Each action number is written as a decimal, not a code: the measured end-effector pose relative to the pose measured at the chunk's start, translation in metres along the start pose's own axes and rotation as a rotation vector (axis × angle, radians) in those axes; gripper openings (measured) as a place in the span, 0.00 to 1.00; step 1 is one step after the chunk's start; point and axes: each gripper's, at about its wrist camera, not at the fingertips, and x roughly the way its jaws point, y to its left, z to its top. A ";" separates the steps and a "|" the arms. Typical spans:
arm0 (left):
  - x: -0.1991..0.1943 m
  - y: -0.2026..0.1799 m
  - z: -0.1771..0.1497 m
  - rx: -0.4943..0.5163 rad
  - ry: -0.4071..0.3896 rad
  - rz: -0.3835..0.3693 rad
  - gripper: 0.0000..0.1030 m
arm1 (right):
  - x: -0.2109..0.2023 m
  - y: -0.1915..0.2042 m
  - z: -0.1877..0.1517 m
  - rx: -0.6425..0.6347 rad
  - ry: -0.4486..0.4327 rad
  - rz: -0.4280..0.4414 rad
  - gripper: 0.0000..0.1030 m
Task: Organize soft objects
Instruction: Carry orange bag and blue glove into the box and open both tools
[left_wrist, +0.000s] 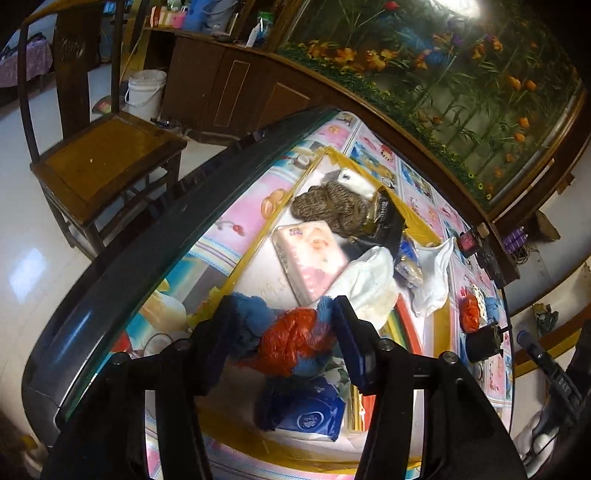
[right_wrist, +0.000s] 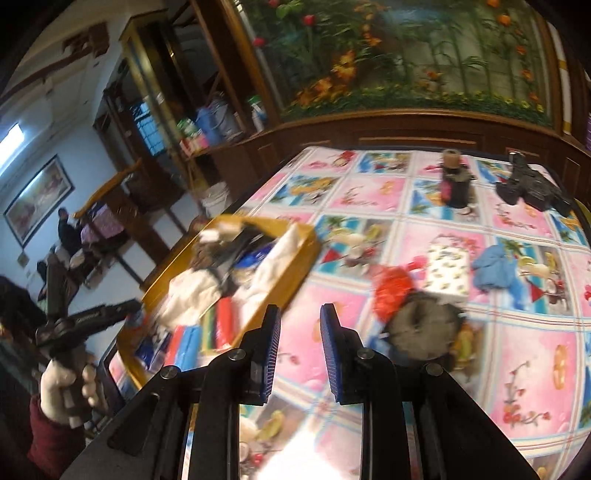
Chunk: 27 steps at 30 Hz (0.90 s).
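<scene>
We see a crumpled red plastic bag (left_wrist: 286, 341) bunched with a fuzzy blue cloth (left_wrist: 255, 317) between the pads of the left claw (left_wrist: 282, 332); the bundle's long axis runs from 9 to 3 o'clock across the fingers, and whether the pads press on it we cannot tell. It hangs over the near end of the yellow-rimmed tray (left_wrist: 255, 242), above a blue tissue pack (left_wrist: 314, 419). Further in, toward 12 o'clock, lie a pink tissue pack (left_wrist: 312, 254), a brown knitted piece (left_wrist: 330, 206) and white cloth (left_wrist: 369, 284). The right claw (right_wrist: 300, 349) stands narrowly parted with nothing between its pads, over the patterned tabletop (right_wrist: 517, 354). At its 2 o'clock lie another red bag (right_wrist: 393, 291) and a blue cloth (right_wrist: 493, 269), both blurred.
</scene>
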 end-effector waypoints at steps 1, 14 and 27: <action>-0.001 0.001 -0.001 -0.001 -0.009 -0.013 0.50 | 0.006 0.009 0.000 -0.008 0.013 0.003 0.22; -0.055 0.002 -0.017 0.042 -0.120 -0.124 0.68 | -0.010 -0.030 0.045 0.156 -0.033 -0.116 0.74; -0.067 -0.013 -0.039 0.076 -0.107 -0.134 0.68 | 0.066 -0.184 0.071 0.376 0.141 -0.394 0.64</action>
